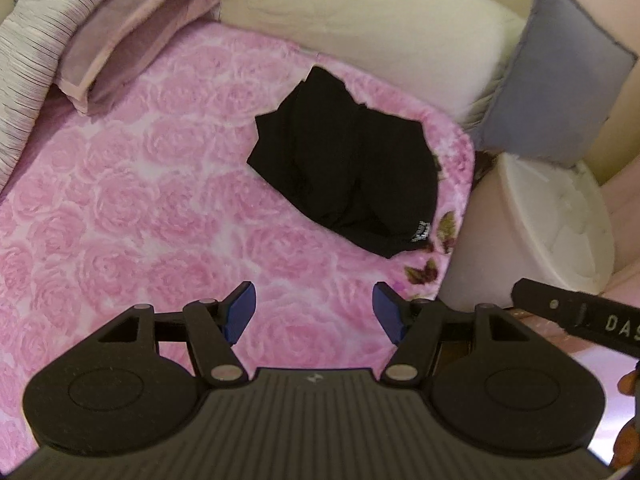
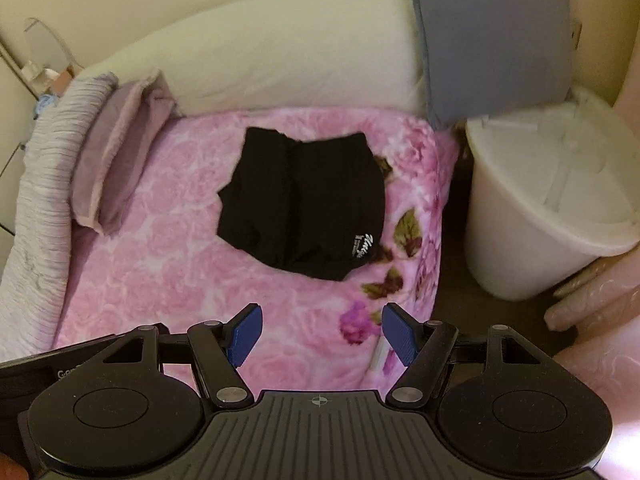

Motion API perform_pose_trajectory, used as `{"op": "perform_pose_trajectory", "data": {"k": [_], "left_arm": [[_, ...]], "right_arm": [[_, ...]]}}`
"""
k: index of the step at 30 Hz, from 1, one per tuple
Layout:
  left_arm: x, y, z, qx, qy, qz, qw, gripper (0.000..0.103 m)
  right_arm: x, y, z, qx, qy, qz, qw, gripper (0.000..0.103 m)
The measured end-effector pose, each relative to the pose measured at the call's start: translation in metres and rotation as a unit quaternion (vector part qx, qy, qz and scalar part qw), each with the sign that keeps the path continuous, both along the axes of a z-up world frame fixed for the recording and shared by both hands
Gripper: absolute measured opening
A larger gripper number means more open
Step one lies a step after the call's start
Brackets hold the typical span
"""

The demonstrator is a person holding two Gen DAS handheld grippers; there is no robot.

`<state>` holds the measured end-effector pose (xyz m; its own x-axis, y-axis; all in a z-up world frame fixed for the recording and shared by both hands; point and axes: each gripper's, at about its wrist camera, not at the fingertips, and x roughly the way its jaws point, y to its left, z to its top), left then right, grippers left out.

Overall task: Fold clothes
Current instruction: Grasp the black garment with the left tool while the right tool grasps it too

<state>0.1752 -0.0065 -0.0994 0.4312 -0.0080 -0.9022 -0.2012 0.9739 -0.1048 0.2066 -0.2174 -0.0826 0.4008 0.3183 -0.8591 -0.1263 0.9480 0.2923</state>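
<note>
The black fabric garment with a small white printed logo [image 1: 344,160] [image 2: 304,204] lies bunched in a compact heap on the pink rose-patterned fleece blanket [image 1: 140,200] [image 2: 180,280] covering the bed, near the blanket's right corner. Left tongs [image 1: 314,316] are spread wide, blue pads [image 1: 240,312] empty, held above the blanket, well short of the garment. Right tongs [image 2: 322,334] likewise gape, nothing between the pads, also short of the garment.

Judged risks:
- Garment is lumpy with overlapping layers; edges and hem are hard to tell apart against the black, so a pinch could catch several layers or the wrong edge and the fold comes out skewed.
- Plush blanket under it: a low pinch may grab blanket pile along with the cloth and drag the blanket.
- Garment sits close to the bed edge beside the white lidded plastic bin [image 1: 560,216] [image 2: 552,208]; a pull towards that side could slide it off into the gap.
- Grey square cushion [image 1: 560,80] [image 2: 496,40] leans just beyond; a wide spread-out swing might knock it.
- Both tongs are close together, the right one's body showing in the left view, so they could bump on a simultaneous reach.
</note>
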Motion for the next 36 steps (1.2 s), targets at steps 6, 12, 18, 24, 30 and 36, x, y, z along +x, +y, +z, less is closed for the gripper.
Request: {"op": "perform_pose_trajectory", "data": {"k": [6, 12, 18, 24, 30, 36], "left_arm": [[0.058, 0.007, -0.053, 0.009, 0.046, -0.001, 0.9989, 0.061], [0.111, 0.021, -0.105, -0.009, 0.074, 0.013, 0.9971, 0.061], [0.155, 0.022, -0.159, -0.027, 0.09, -0.003, 0.9956, 0.061], [0.175, 0.034, -0.206, -0.106, 0.084, 0.049, 0.9896, 0.061], [0.18, 0.062, -0.249, -0.194, 0.093, 0.15, 0.9651, 0.061], [0.177, 0.068, -0.269, -0.243, 0.086, 0.213, 0.9424, 0.07]], "right_arm": [[0.063, -0.007, -0.046, -0.013, 0.051, -0.011, 0.999, 0.07], [0.118, -0.01, -0.105, -0.022, 0.089, -0.017, 0.996, 0.07], [0.168, -0.005, -0.158, -0.023, 0.108, -0.027, 0.994, 0.07], [0.203, -0.004, -0.193, -0.003, 0.118, -0.059, 0.991, 0.07], [0.228, -0.007, -0.216, 0.029, 0.126, -0.084, 0.988, 0.07], [0.242, -0.003, -0.243, 0.06, 0.149, -0.098, 0.982, 0.07]]}}
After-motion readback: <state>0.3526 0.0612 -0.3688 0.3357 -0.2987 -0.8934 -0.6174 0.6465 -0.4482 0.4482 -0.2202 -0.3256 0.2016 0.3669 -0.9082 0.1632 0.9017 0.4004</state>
